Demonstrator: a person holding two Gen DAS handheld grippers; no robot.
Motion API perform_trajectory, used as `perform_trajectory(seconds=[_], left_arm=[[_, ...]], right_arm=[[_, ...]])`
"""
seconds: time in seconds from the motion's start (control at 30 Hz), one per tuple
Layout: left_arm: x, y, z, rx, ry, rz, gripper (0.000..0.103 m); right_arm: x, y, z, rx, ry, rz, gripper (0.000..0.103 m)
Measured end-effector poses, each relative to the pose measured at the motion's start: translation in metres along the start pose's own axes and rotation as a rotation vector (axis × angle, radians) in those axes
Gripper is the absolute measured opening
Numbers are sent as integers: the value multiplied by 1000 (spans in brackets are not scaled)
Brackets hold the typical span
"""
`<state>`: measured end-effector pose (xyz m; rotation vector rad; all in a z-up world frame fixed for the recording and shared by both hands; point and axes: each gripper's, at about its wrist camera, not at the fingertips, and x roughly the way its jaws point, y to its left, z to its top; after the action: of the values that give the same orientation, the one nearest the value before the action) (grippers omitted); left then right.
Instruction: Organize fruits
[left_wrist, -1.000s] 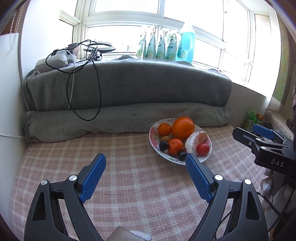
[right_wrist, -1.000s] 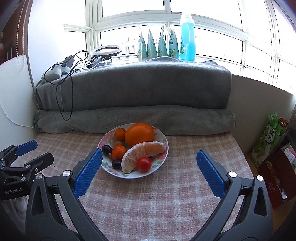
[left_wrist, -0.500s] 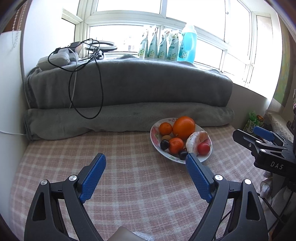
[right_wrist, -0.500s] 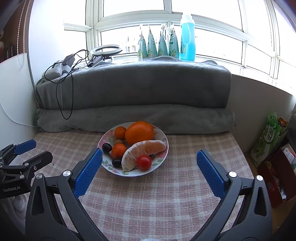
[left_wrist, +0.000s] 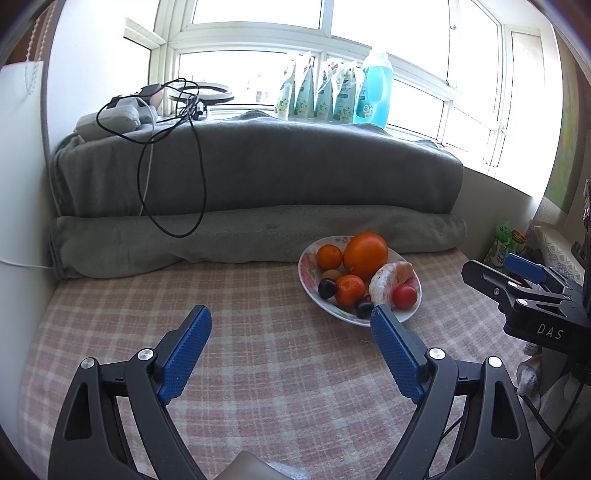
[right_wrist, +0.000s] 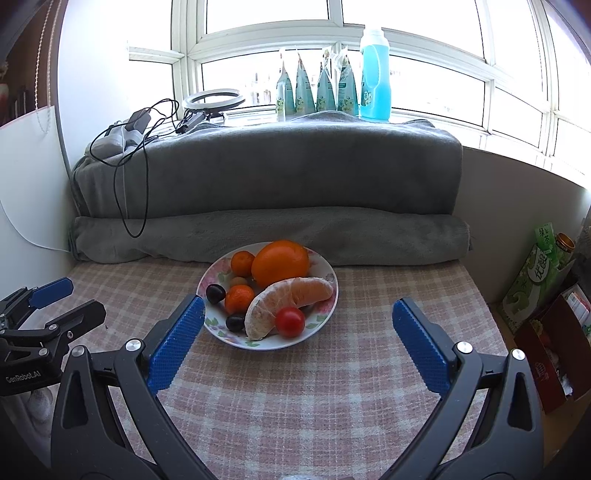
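A flowered plate (right_wrist: 325, 266) sits on the checked cloth and also shows in the left wrist view (left_wrist: 307, 263). It holds a big orange (right_wrist: 280, 261), two small tangerines (right_wrist: 242, 260), a peeled citrus piece (right_wrist: 288, 301), a red cherry tomato (right_wrist: 290, 322) and dark grapes (right_wrist: 215, 292). My right gripper (right_wrist: 298, 314) is open and empty just in front of the plate. My left gripper (left_wrist: 291, 325) is open and empty, with the plate ahead to its right. Each gripper shows at the edge of the other's view.
Rolled grey blankets (right_wrist: 266, 236) back the table. Cables and a charger (left_wrist: 125, 114) lie on them at the left. Bottles and pouches (right_wrist: 375, 74) stand on the sill. Drink cartons and a box (right_wrist: 543, 273) stand at the right edge.
Both grippers have moved a little forward toward the plate, which looks slightly nearer and higher in both views. Both stay open.
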<state>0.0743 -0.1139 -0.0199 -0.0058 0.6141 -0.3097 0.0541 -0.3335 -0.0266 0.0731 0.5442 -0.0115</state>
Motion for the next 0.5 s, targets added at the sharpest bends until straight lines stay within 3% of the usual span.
perform_trajectory(seconds=[0.5], left_arm=[[-1, 0, 0, -4, 0, 0, 88]], right_arm=[[0, 2, -1, 0, 2, 2, 103]])
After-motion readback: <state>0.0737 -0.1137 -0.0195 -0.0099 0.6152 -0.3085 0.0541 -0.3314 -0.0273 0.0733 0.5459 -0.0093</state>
